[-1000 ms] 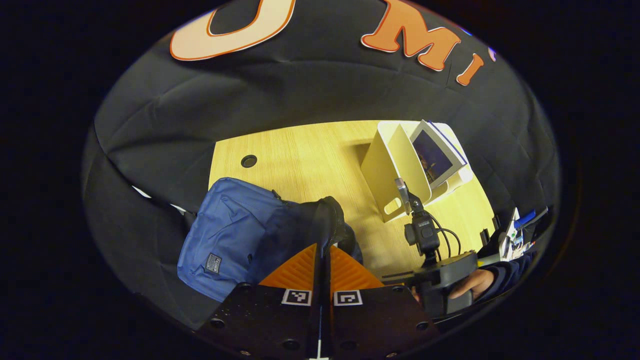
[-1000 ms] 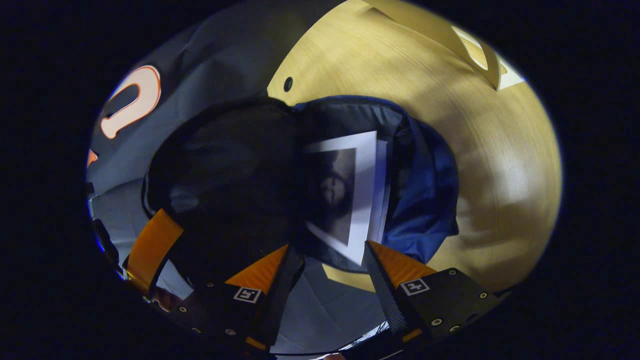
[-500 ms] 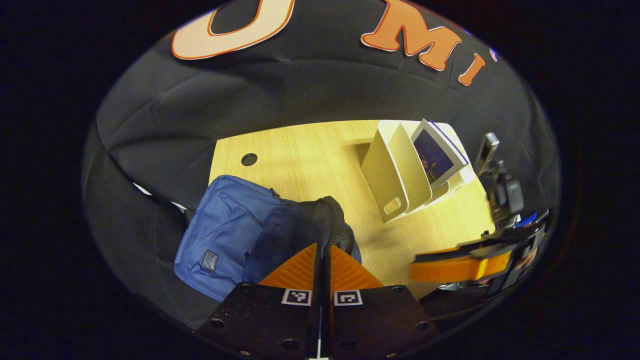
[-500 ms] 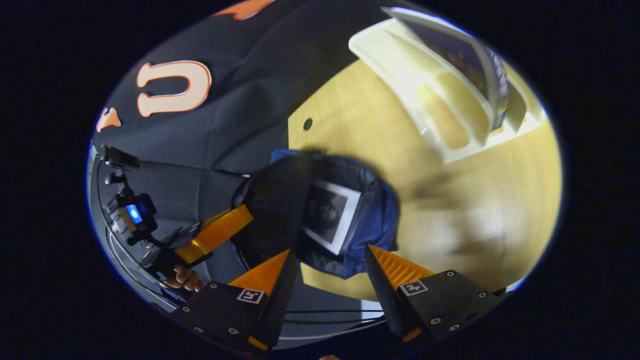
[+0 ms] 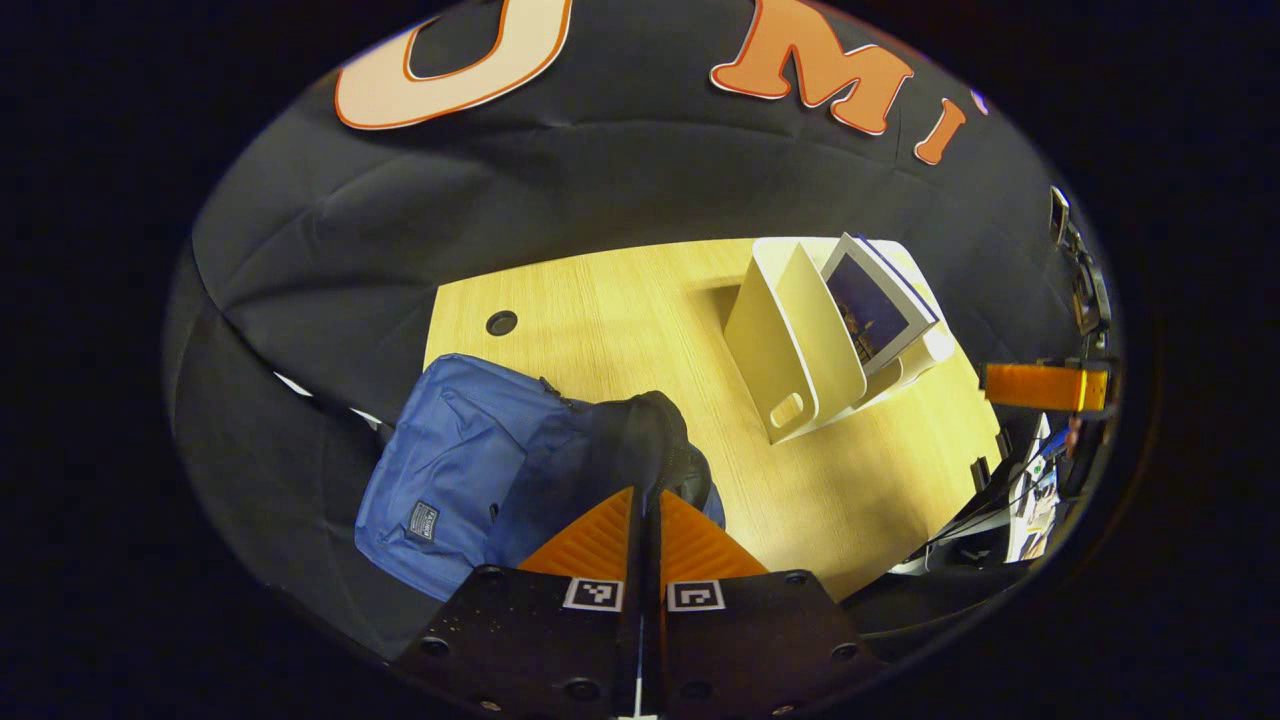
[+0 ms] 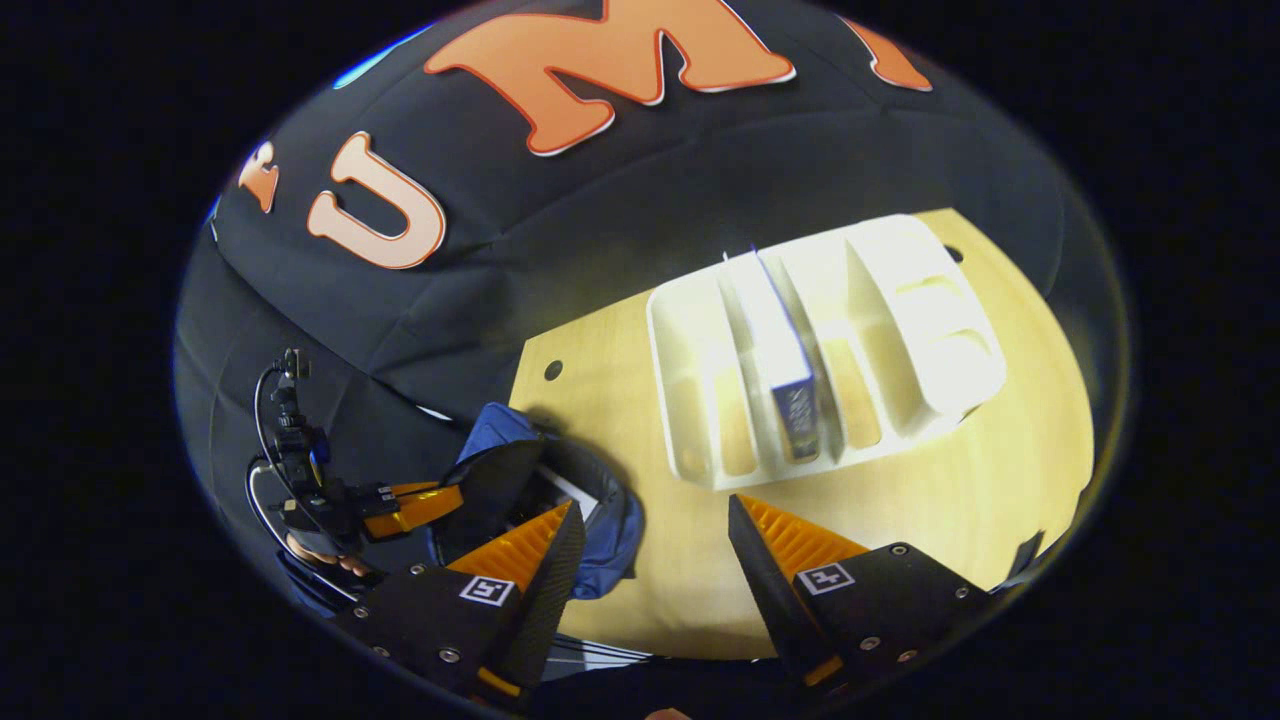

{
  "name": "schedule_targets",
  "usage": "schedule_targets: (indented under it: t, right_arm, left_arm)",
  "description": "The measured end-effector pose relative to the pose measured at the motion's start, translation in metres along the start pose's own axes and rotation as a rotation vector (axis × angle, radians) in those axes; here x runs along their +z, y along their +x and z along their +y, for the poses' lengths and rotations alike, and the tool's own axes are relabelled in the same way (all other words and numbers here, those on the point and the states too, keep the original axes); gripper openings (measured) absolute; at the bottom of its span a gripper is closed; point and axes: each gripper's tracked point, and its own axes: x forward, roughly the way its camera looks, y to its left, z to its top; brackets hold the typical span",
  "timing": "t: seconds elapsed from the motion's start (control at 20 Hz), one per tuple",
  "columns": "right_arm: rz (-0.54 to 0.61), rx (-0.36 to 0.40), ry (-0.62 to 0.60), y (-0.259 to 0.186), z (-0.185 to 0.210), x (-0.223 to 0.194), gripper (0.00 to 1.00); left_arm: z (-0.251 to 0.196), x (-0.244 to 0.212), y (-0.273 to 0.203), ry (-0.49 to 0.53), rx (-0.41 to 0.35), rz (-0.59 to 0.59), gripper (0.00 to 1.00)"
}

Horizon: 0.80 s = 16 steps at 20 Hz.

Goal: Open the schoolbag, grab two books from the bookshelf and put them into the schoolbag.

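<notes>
My left gripper (image 5: 640,515) has its jaws pinched on the schoolbag's (image 5: 470,470) dark flap, holding it open on the counter (image 5: 620,320). My right gripper (image 6: 655,530) hangs wide and empty before the bookshelf (image 6: 830,340), where one book (image 6: 790,370) stands.

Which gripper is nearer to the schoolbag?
Left. The left gripper is shut on the schoolbag flap; the right gripper hangs open facing the bookshelf.
</notes>
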Motion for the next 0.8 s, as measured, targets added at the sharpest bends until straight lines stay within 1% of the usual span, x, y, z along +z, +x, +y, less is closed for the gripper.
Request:
schedule_targets:
  t: [0.15,0.25,0.35,0.6,0.75,0.8]
  right_arm:
    - [-0.035,-0.076,-0.109,-0.010,-0.022,0.030,0.95]
    - [-0.043,-0.131,-0.183,-0.013,-0.035,0.050,0.95]
    - [-0.034,-0.168,-0.236,-0.007,-0.045,0.066,0.95]
    - [0.056,-0.214,-0.336,0.024,-0.057,0.083,0.95]
    - [0.114,-0.269,-0.344,0.054,-0.071,0.086,0.95]
    - [0.133,-0.262,-0.346,0.064,-0.071,0.085,0.95]
  left_arm:
    - [0.003,0.001,-0.009,0.016,0.019,-0.008,0.02]
    - [0.003,0.000,-0.011,0.016,0.028,-0.013,0.02]
    - [0.004,0.002,-0.016,0.012,0.033,-0.019,0.02]
    - [0.014,0.004,-0.033,0.008,0.052,-0.040,0.02]
    - [0.017,0.003,-0.037,0.000,0.057,-0.038,0.02]
    - [0.017,0.003,-0.039,0.003,0.061,-0.041,0.02]
